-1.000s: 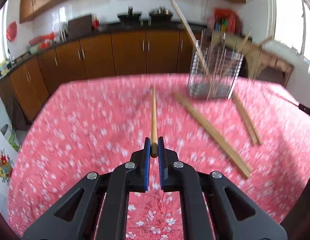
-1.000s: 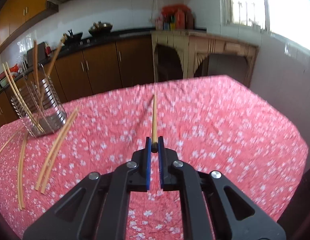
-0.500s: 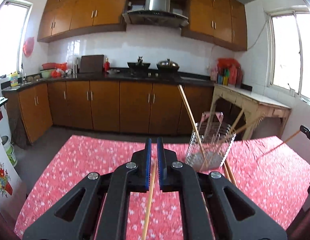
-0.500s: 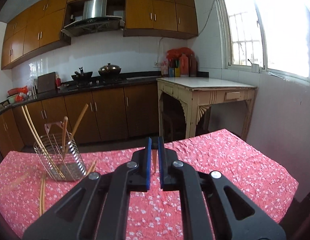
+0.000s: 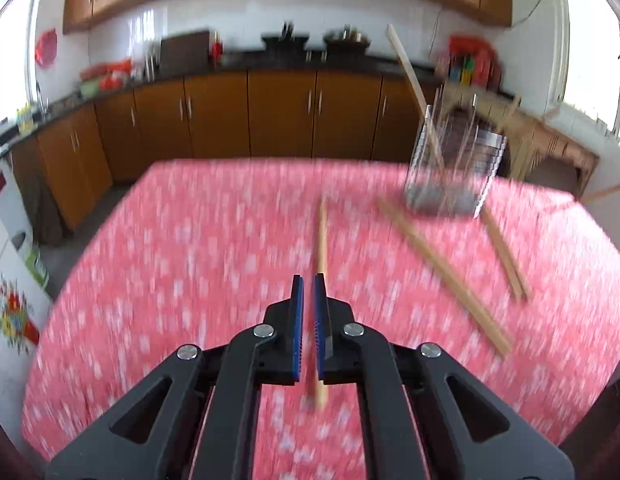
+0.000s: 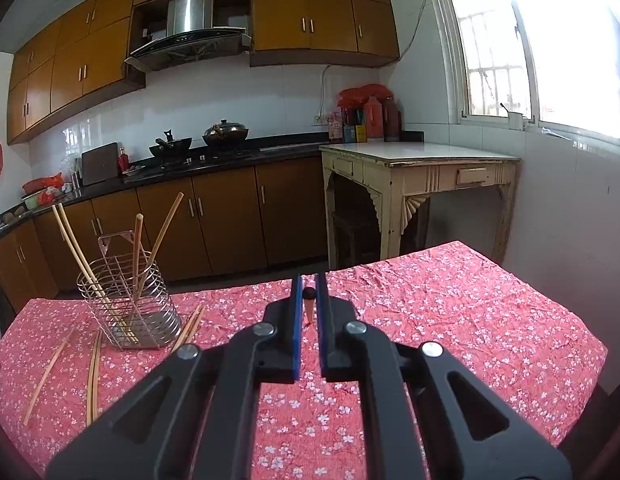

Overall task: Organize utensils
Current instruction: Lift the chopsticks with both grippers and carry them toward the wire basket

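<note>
- Left wrist view, blurred: our left gripper is clenched on a chopstick over the red tablecloth; the wire holder stands far right, loose chopsticks lying beside it.
- Right wrist view: our right gripper is clamped on another chopstick, seen end-on; the holder is at left.

Two fisheye cameras, one on each tongs, both looking forward along the fingers over the red-clothed desk.

The left view tilts steeply down, close over the cloth, blurred, with the wire holder ahead to its right. The right view sits nearer level, facing the kitchen cabinets and window, the wire holder at its left. Both share the desk, the holder, the loose chopsticks beside it and the back counter.
</note>
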`<action>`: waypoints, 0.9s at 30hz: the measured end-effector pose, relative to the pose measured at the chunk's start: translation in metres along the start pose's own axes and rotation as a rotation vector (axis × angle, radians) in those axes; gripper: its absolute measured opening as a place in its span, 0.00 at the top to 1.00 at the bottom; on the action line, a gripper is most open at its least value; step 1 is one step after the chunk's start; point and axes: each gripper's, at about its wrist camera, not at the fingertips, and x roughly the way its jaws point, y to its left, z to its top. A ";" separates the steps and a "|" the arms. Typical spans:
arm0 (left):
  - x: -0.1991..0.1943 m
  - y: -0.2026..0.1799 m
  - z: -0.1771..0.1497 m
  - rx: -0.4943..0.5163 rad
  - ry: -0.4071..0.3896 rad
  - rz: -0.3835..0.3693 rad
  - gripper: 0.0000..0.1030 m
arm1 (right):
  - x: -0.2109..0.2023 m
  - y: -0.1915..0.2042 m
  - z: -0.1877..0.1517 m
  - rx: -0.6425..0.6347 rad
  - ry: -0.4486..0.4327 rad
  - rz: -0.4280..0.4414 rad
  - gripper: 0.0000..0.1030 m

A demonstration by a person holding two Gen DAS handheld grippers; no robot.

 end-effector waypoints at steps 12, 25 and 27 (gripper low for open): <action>0.010 -0.020 -0.060 0.038 0.106 0.011 0.64 | 0.004 0.003 -0.005 0.031 0.033 0.010 0.93; 0.039 -0.027 -0.031 0.091 0.204 0.057 0.93 | 0.006 0.004 -0.007 0.033 0.031 0.006 0.93; 0.044 -0.029 -0.026 0.105 0.215 0.054 0.93 | 0.008 0.003 -0.008 0.037 0.034 0.007 0.93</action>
